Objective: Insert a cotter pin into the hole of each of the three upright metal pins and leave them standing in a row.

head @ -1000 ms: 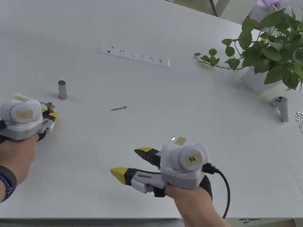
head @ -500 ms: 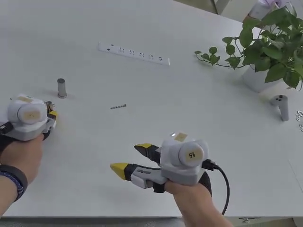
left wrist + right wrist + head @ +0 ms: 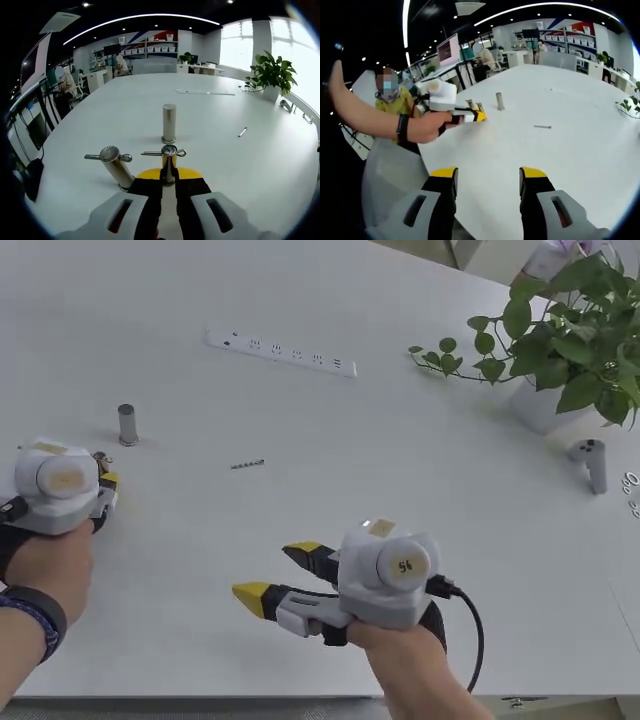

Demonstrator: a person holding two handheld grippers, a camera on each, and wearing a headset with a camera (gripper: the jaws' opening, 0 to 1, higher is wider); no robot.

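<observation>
**Left jaws clamped on one metal pin; one pin bare**

In the left gripper view I see the held metal pin [image 3: 169, 167] standing upright between the jaws of my left gripper [image 3: 169, 180], which are closed on its lower shaft. A cotter pin [image 3: 150, 153] runs crosswise through the hole just under its head.

Just to the left of those jaws stands the second metal pin [image 3: 116, 167], with its own cotter [image 3: 91, 157] through the top. It shows slanted in this fisheye picture, and I cannot tell whether it truly leans.

Straight ahead of the jaws, near but apart from the other two, the bare metal pin [image 3: 169, 122] stands upright on the table [image 3: 125, 110] with nothing through it.

Further out, ahead and to the right of the left gripper, the loose cotter pin [image 3: 247, 464] lies flat on the table, between that gripper and the right one.

My right gripper [image 3: 275, 575] is held low at the near edge of the table, well apart from all the pins, with its jaws spread wide and nothing between them. A cable [image 3: 470, 630] trails from its rear.

Far ahead of both grippers lies a white power strip [image 3: 280, 352], and off to the right stands a potted plant [image 3: 570, 330].
</observation>
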